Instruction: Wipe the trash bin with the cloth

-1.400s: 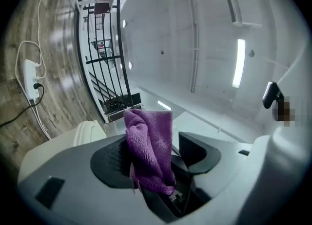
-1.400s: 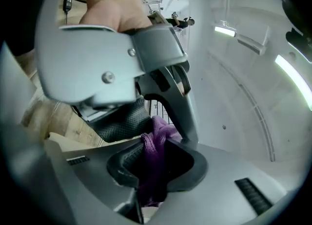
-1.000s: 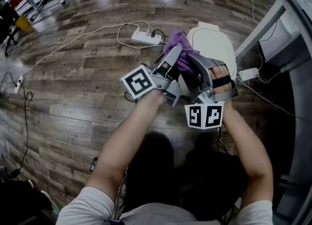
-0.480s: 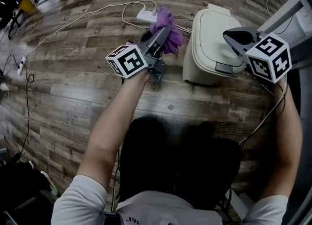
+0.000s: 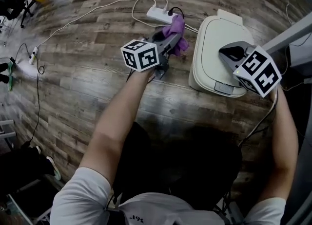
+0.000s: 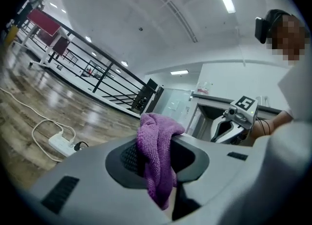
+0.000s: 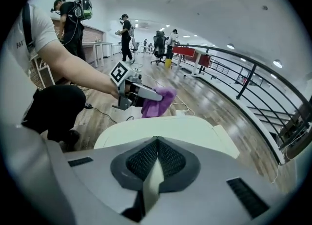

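Currently your left gripper (image 5: 171, 40) pinches the cloth (image 5: 178, 28), probably limp and light; right gripper (image 5: 228, 53) is clenched empty over the bin (image 5: 210, 34).

The right gripper (image 5: 224, 52) covers part of the trash bin (image 5: 214, 27) at its near edge. Left of the bin, the cloth's (image 5: 176, 28) lower end is hidden between the left gripper's (image 5: 168, 43) jaws.

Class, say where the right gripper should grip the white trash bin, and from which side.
Probably the trash bin by its lid rim, from the near side: the closed lid is too broad to span, its edge thin. The shut right gripper must open first.
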`<state>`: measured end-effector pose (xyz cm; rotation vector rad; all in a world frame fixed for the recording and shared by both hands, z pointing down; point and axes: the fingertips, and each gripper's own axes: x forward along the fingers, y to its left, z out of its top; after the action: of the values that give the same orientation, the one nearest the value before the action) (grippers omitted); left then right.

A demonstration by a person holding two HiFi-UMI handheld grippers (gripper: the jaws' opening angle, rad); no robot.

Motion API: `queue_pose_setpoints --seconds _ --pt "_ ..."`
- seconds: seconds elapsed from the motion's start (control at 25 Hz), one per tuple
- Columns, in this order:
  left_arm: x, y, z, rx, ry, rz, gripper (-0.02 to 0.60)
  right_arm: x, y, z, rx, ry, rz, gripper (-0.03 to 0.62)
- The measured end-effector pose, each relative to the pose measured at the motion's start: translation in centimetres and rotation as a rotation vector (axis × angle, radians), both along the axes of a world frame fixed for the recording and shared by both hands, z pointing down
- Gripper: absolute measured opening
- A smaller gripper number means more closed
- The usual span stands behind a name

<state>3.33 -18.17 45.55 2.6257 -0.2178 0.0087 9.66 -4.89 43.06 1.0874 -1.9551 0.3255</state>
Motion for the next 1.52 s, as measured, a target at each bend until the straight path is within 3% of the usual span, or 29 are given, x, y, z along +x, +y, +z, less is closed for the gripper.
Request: queue_pose_setpoints --seconds 0.2,0.32,0.44,0.56,0.76,0.88,1.16,1.52 --pt "1.1 -2.6 3.4 -0.083 0.094 -0.017 0.089 0.5 -0.4 0.5 -0.042 -0.070 0.016 0.008" --pt "2.4 -3.1 6.0 -0.132 0.130 -0.011 0.090 0.3 -0.2 0.5 0.024 0.016 -0.007 0.008" --pt "4.3 -3.2 6.9 -0.132 0.157 0.023 0.089 0.4 -0.4 0.5 0.082 0.118 -0.014 0.006" --pt "6.4 -2.8 6.1 -0.061 0.155 0.092 0.089 0.9 -0.9 0.5 0.110 0.133 0.030 0.006" --pt "8.5 -2.0 5.6 0.099 0.090 0.177 0.089 1.3 -0.8 0.2 0.181 0.136 0.092 0.006" --pt "9.0 -1.7 6.6 0.114 0.063 0.222 0.089 1.3 -1.0 0.0 0.201 0.119 0.101 0.006" --pt "9.5 0.1 7.5 0.127 0.093 0.373 0.089 1.2 -1.2 -0.3 0.241 0.015 0.111 0.006" --pt "8.0 2.0 6.2 0.245 0.075 0.418 0.089 1.7 -1.2 0.1 0.237 0.038 0.107 0.006"
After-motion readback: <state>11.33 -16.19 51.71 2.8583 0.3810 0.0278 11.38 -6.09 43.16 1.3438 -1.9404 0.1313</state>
